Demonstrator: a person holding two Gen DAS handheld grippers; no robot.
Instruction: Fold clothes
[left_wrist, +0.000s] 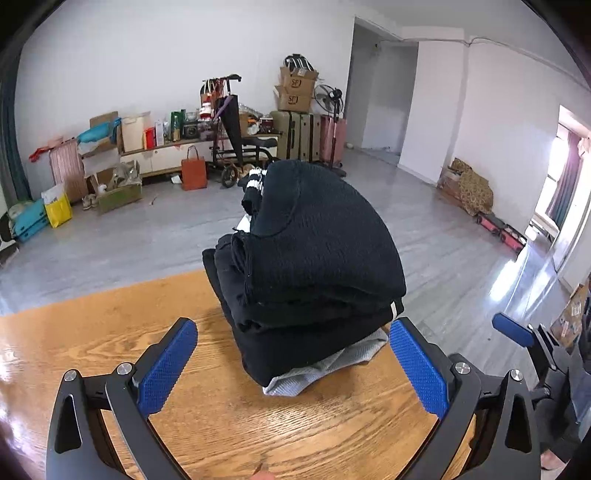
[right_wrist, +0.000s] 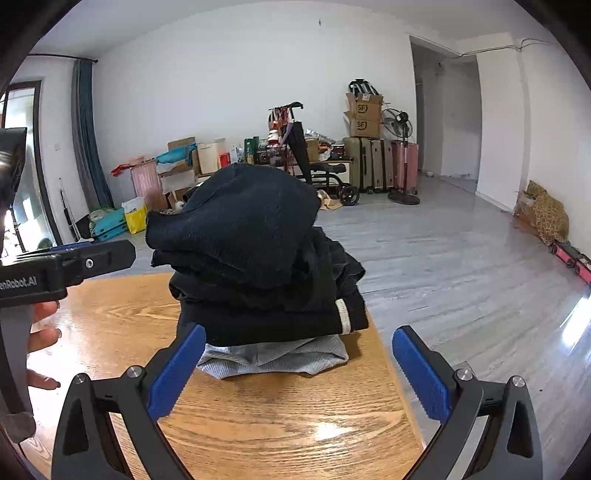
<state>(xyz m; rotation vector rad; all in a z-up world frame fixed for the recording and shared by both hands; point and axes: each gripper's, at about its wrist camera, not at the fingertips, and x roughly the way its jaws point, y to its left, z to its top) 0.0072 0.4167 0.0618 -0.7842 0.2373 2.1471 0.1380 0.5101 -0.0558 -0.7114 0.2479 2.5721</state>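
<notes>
**Folded stack on table corner, both grippers empty**

Stack of folded clothes (left_wrist: 314, 280) sits near the far corner of the wooden table (left_wrist: 110, 332); top piece a dark knit, rounded and bulging; beneath it flatter black layers, one showing a small white tag at its edge; bottom layer a light grey knit garment (right_wrist: 273, 356), partly poking out. Left gripper (left_wrist: 293, 363) spread wide, holding nothing, close in front of the stack; right gripper (right_wrist: 299, 367) likewise wide and empty, one blue pad just beside the grey layer.

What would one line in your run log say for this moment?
task: fold clothes | folded stack: on wooden table, black over grey | left gripper: open, empty | right gripper: open, empty
</notes>
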